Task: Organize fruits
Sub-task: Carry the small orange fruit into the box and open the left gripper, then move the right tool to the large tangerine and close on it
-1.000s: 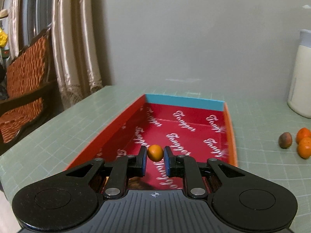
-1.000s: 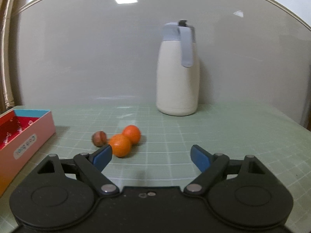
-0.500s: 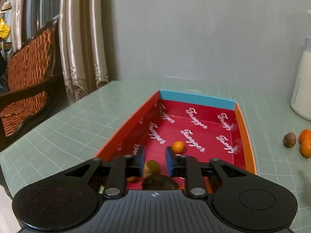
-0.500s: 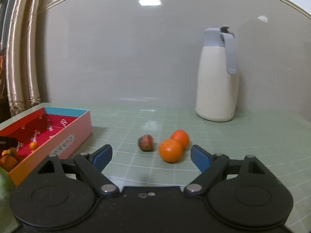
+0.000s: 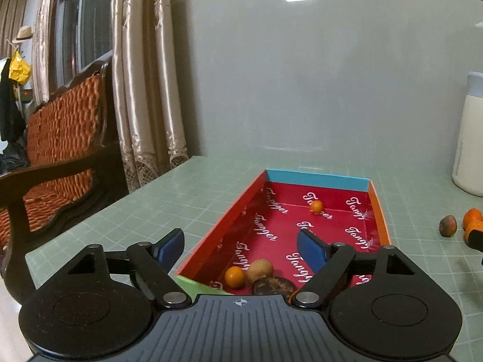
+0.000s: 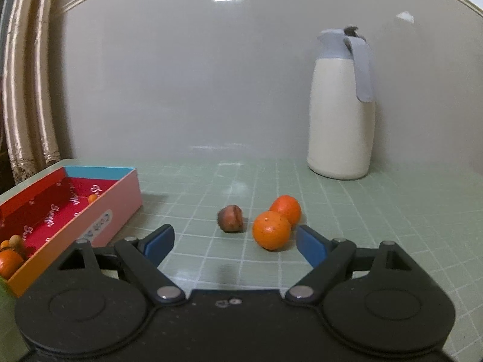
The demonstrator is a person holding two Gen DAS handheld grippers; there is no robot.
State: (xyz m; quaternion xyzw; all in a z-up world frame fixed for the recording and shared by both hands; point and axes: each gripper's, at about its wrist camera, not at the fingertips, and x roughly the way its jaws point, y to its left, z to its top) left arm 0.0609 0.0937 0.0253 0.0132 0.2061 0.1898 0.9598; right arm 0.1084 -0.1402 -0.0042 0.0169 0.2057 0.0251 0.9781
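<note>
My left gripper (image 5: 240, 249) was spreading its jaws over the red box (image 5: 379, 211), nothing between them. My right gripper (image 6: 235, 242) gaped wide and empty, just short of the near orange (image 6: 271, 230) on the green mat (image 6: 377, 211). Round, smooth, probably rolls easily, so I'd pinch across its middle.

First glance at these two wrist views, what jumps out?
The long red box on the green table stands out first, with a small orange fruit alone at its far end and more fruit piled at the near end. Next, two oranges and a brown fruit lie loose on the table ahead of the open right gripper. A tall cream jug stands by the wall behind them.
</note>
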